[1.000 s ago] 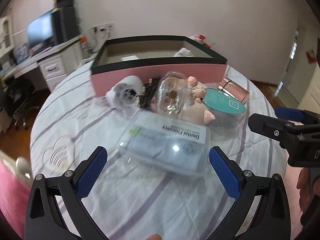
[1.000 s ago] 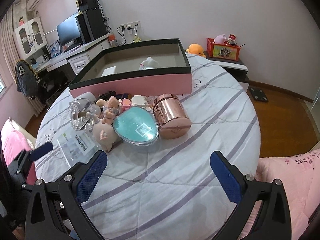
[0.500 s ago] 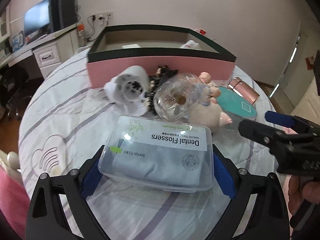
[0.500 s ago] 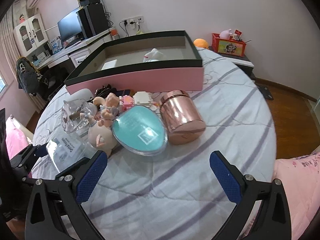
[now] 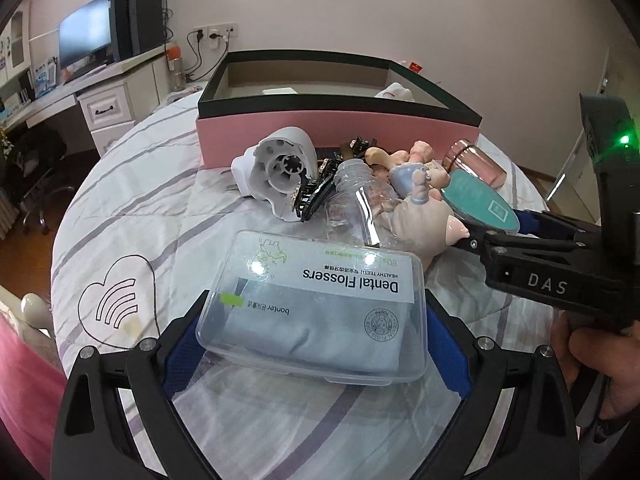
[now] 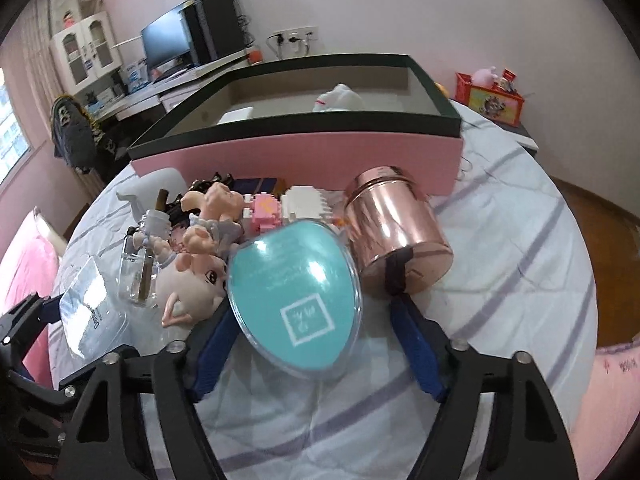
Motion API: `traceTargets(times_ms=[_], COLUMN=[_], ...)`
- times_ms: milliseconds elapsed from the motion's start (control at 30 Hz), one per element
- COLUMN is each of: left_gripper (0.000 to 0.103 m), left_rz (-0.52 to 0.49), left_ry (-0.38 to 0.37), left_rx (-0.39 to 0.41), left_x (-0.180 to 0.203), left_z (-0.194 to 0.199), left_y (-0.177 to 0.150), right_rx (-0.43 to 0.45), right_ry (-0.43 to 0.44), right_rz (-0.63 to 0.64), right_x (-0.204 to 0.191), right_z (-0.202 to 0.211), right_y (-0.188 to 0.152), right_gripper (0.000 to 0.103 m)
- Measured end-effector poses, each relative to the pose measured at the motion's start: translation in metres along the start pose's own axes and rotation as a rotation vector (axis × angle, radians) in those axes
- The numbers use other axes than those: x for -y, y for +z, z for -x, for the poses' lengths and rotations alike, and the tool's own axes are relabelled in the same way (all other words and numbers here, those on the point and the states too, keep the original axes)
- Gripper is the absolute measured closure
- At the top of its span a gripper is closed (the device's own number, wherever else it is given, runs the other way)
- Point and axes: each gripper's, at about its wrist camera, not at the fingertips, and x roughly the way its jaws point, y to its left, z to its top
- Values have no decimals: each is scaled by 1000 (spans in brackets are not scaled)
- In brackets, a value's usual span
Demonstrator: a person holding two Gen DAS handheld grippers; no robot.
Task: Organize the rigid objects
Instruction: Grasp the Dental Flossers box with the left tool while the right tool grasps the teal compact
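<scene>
Now we pinch the floss box [image 5: 316, 304] in our left gripper [image 5: 308, 340]; our right gripper [image 6: 316, 344], just closing, brackets the teal case [image 6: 298, 292]: squeeze squarely before lifting.

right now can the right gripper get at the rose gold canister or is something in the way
Probably not directly. The right gripper has been closing around the teal egg-shaped case, which fills the space between its jaws. The rose gold canister lies just beyond, against the right finger's tip, so the case would have to go first.
</scene>
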Motion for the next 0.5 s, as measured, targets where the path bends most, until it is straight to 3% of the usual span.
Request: traceTargets(times_ms=[167,500], left_gripper=[7,7], left_rz=[20,36], left_ry=[10,40], left_rx=[6,76], left_x=[-5,-8], left_z=[5,40], left_y=[0,16], right_rx=[0,53], right_ry=[13,44], right_rz=[-13,-61], right_x=[-2,-3], right_z=[3,55], right_y=[-3,-3], right_gripper=[45,45])
